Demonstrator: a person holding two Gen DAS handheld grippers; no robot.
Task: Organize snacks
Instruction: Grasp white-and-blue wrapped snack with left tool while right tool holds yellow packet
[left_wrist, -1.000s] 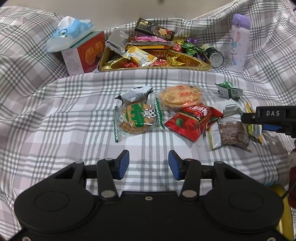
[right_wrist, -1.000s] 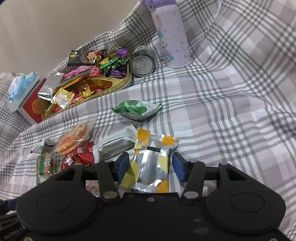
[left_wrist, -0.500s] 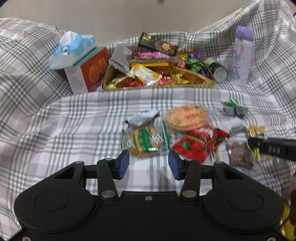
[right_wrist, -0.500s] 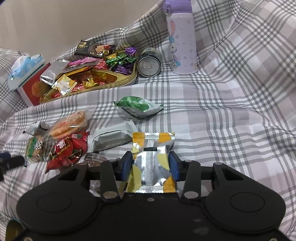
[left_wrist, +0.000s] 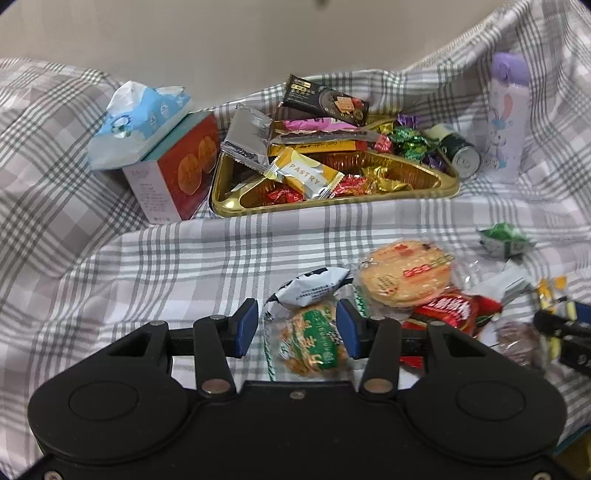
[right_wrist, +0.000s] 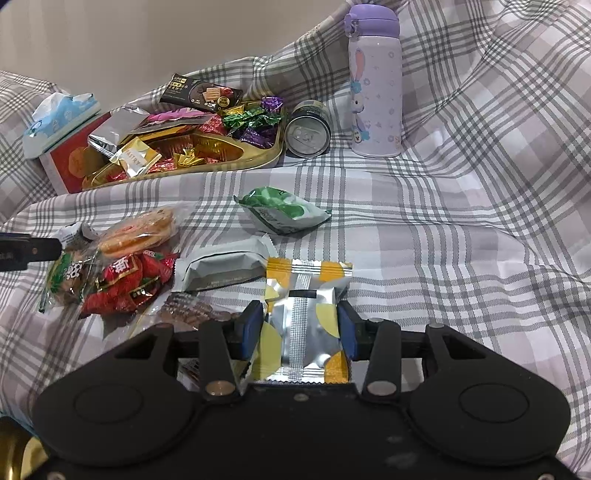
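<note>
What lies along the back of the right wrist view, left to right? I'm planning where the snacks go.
tissue pack → red box → gold tray → can → purple bottle

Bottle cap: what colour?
Purple, on the bottle; clearest in the right wrist view.

Left gripper: matte black housing, two round embossed discs, silver pivot screws, blue pads on black fingers; right gripper: identical build is seen; housing faintly scuffed.
</note>
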